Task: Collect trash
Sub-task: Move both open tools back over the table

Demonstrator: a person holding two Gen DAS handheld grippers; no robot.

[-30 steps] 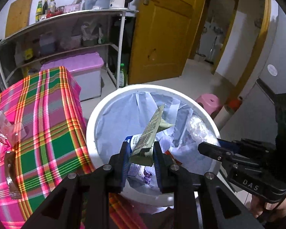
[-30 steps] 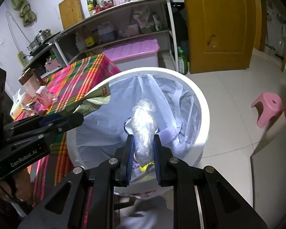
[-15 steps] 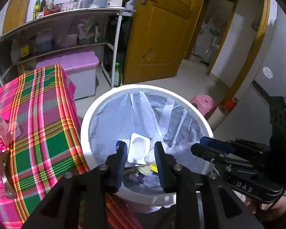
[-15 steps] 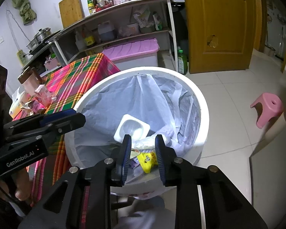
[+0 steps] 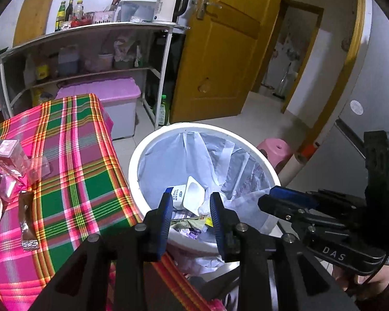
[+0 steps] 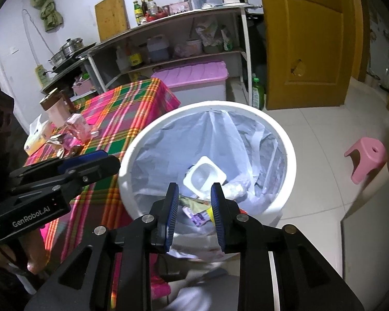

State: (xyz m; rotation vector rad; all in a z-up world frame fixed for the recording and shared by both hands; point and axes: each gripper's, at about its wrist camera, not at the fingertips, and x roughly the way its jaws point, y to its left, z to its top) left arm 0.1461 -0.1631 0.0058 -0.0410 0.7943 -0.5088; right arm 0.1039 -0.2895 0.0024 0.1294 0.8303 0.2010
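Note:
A white trash bin (image 5: 168,132) with a pale plastic liner stands beside the table; it also shows in the right wrist view (image 6: 285,134). Inside lie a white plastic cup (image 5: 193,194), wrappers and a clear crumpled bag (image 6: 233,190). My left gripper (image 5: 192,202) is open and empty above the bin's near edge. My right gripper (image 6: 194,197) is open and empty over the bin. Wrappers (image 5: 26,223) and clear packaging (image 5: 10,155) lie on the plaid tablecloth (image 5: 72,155).
A pink-lidded storage box (image 5: 111,96) and metal shelves (image 5: 90,28) with bottles and a kettle stand behind the table. A yellow door (image 5: 228,51) is at the back. A pink stool (image 6: 365,158) sits on the tiled floor to the right.
Both grippers opened. The left let go of a flat wrapper and the right let go of a clear crumpled bag; both pieces now lie in the bin.

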